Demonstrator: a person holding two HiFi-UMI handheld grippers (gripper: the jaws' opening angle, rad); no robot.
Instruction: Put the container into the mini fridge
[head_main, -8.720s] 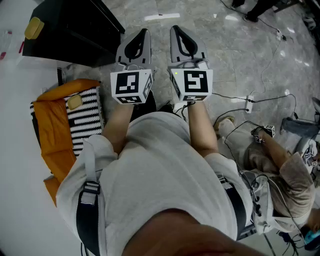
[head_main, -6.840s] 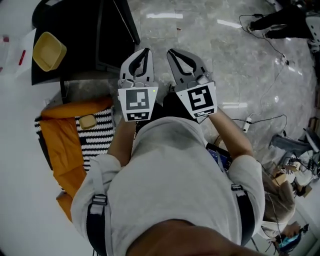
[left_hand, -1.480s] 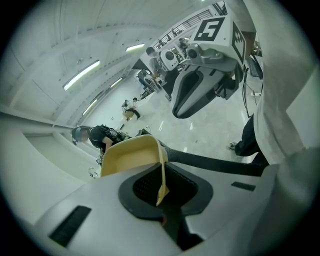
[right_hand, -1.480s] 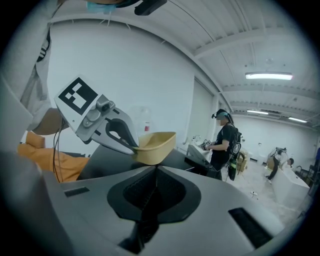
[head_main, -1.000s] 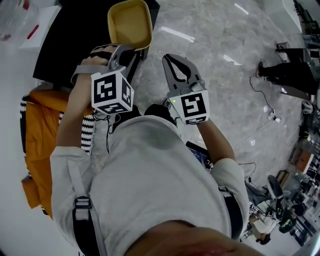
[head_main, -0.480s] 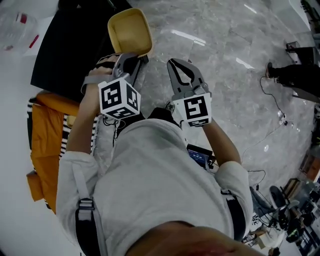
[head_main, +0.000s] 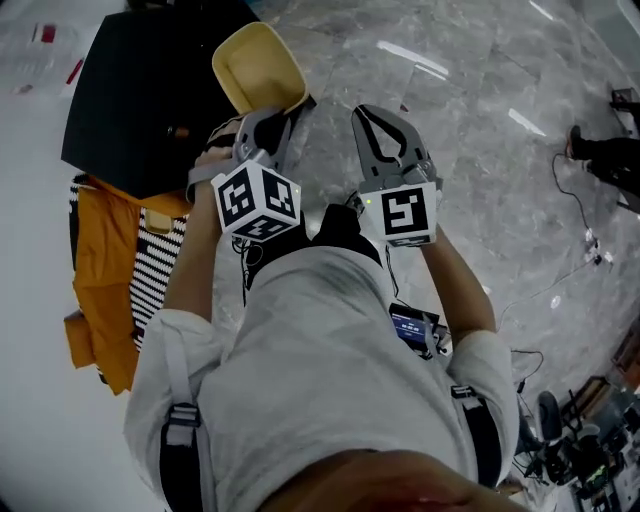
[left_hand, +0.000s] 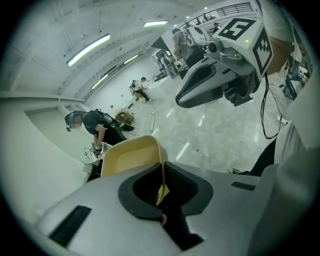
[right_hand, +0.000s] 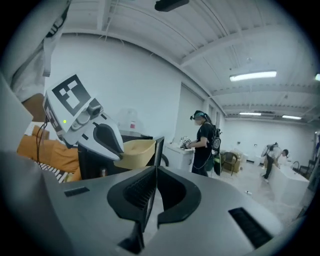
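Left hand-held gripper (head_main: 272, 118): clamped on the thin rim wall of the yellow plastic container (head_main: 258, 63). The container hangs in the air just beside the black mini fridge (head_main: 140, 95), above the marble floor (head_main: 480, 120).

Right hand-held gripper (head_main: 385, 128): jaws pressed together, nothing between them.

Judgement: my pinch takes one thin edge only. I should carry the container level and slowly, and use the free gripper on the fridge door if needed; I cannot tell whether the door is open.

Legible writing: none. The marker cubes (head_main: 258, 200) show only square patterns.
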